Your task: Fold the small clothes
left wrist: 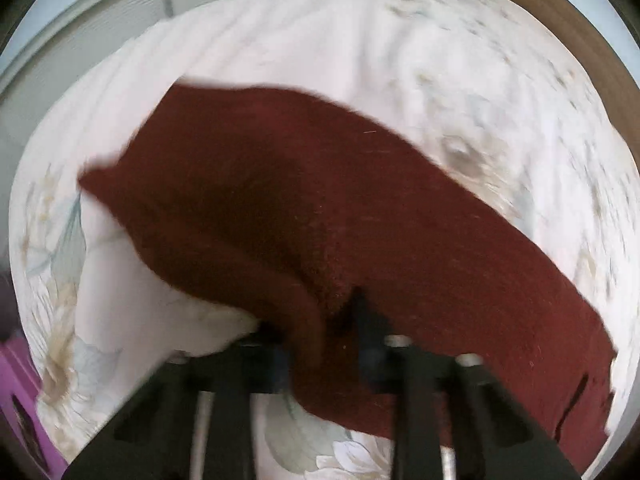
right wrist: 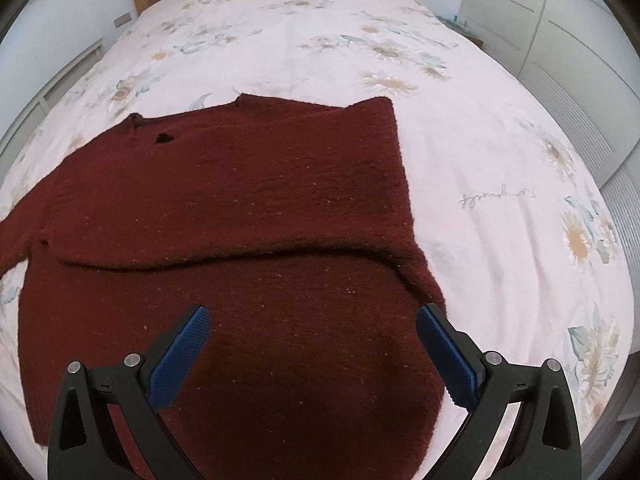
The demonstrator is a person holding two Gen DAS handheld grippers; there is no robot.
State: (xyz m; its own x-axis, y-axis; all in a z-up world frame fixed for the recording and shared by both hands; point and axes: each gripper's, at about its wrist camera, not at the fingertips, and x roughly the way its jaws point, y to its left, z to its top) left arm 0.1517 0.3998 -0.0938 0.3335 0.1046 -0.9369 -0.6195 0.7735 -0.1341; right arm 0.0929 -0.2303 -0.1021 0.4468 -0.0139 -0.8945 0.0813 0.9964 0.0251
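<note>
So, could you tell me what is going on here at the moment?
A person is folding a dark red sweater on a bed with two handheld grippers. The left gripper has its jaws shut on a fold of the sweater. The right gripper hovers over the sweater's lower part, jaws open and holding nothing. One sleeve is already folded across the body.

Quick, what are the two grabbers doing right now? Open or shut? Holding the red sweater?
Left gripper: shut on a fold of the red sweater.
Right gripper: open, holding nothing, over the sweater.
</note>
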